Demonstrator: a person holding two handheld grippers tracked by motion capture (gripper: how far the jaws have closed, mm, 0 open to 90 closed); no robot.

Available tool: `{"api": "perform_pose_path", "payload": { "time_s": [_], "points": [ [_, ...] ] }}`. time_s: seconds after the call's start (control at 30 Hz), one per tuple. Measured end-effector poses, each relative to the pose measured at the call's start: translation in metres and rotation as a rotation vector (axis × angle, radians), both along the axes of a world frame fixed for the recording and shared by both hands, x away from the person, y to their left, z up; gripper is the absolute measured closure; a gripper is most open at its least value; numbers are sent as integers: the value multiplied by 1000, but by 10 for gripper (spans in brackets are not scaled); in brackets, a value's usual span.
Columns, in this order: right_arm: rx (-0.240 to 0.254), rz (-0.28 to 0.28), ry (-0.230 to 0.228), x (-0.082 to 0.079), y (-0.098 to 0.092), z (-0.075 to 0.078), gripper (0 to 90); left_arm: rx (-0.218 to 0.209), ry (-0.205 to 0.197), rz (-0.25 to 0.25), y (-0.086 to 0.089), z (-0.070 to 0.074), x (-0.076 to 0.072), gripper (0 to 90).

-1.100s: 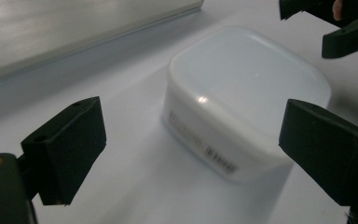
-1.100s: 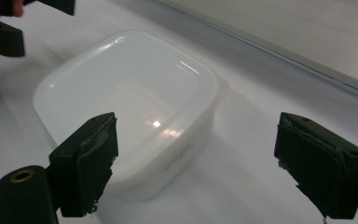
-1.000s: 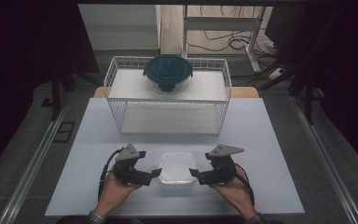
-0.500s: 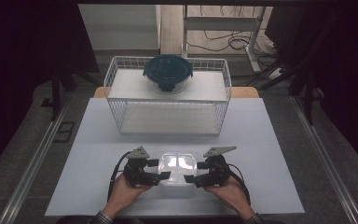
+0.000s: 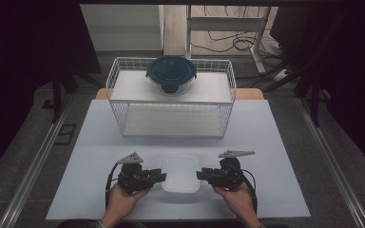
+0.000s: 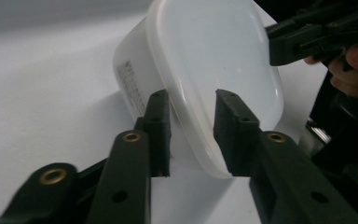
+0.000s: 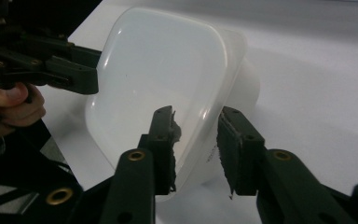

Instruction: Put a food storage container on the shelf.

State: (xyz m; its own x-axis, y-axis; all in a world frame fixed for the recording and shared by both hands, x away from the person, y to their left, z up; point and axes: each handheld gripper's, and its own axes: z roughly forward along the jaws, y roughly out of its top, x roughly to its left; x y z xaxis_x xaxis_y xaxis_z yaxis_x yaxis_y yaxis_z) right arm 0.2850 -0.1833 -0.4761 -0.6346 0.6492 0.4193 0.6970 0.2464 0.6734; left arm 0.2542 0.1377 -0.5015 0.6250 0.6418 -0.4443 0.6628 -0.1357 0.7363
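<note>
both grippers, left gripper and right gripper, just closed in, pinching the white lidded tub near the desk's front edge

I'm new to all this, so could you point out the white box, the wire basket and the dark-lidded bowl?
white box (image 5: 181, 172), high view, middle of its lid.
wire basket (image 5: 171, 101), high view, front top rim.
bowl (image 5: 171, 69), high view, middle of its dark lid.

High view looks down; gripper views closely share the container.
</note>
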Motion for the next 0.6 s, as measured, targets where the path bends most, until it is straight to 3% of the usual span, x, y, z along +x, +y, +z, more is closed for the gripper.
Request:
{"api": "perform_pose_path", "payload": {
  "time_s": [0.03,0.1,0.23,0.33,0.4,0.47,0.6],
  "points": [
    [18,-6,0,-1,-1,1,755,-5,-2,12,2,1,-1,733],
    [11,-4,-23,-2,0,2,785,42,-39,27,1,2,-4,791],
    [-33,-15,-71,-6,7,4,775,26,-30,24,3,1,-3,792],
    [-59,-10,-51,-6,7,-5,740,-9,-20,30,3,0,-3,797],
    [-45,-24,-40,-5,5,-6,772,6,-39,30,2,2,-3,803],
    [-76,-10,-63,-4,8,-5,774,23,-54,41,2,5,-3,804],
    [-57,-10,-83,-3,10,-1,775,12,-71,41,6,11,0,804]
  ]
}}
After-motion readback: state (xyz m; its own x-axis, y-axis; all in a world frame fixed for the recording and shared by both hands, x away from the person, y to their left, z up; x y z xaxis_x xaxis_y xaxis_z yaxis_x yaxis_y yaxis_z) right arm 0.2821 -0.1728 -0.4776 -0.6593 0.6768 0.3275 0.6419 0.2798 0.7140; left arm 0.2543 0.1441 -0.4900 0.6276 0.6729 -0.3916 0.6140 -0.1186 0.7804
